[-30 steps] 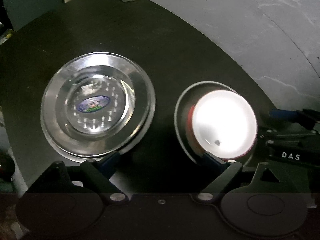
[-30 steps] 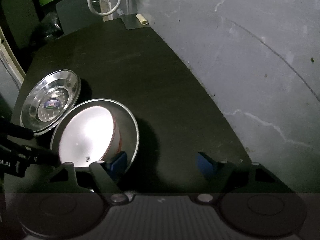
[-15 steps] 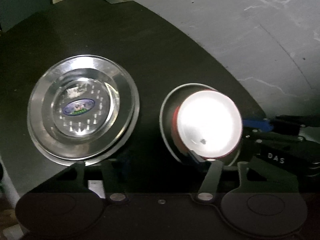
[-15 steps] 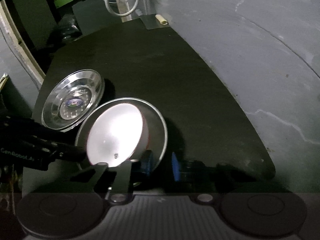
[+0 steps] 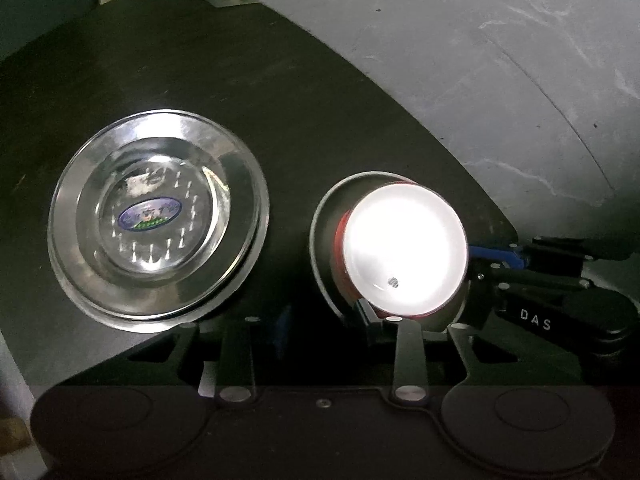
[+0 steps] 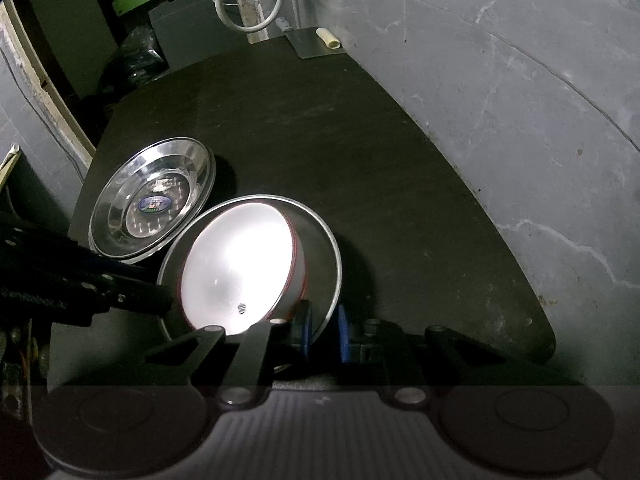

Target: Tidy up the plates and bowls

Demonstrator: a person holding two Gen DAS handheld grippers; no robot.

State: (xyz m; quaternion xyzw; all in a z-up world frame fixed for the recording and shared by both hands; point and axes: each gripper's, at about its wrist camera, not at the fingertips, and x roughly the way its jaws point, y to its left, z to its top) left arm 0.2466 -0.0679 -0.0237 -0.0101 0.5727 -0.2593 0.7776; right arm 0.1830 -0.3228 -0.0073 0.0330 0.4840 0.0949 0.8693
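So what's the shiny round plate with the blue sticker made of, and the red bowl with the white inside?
The shiny round plate with the blue oval sticker looks like polished steel: mirror-bright, with reflections across its rim. The red bowl with the white inside has a smooth glossy surface that glares in the light; it could be plastic or glazed ceramic, and the glare makes it hard to tell.
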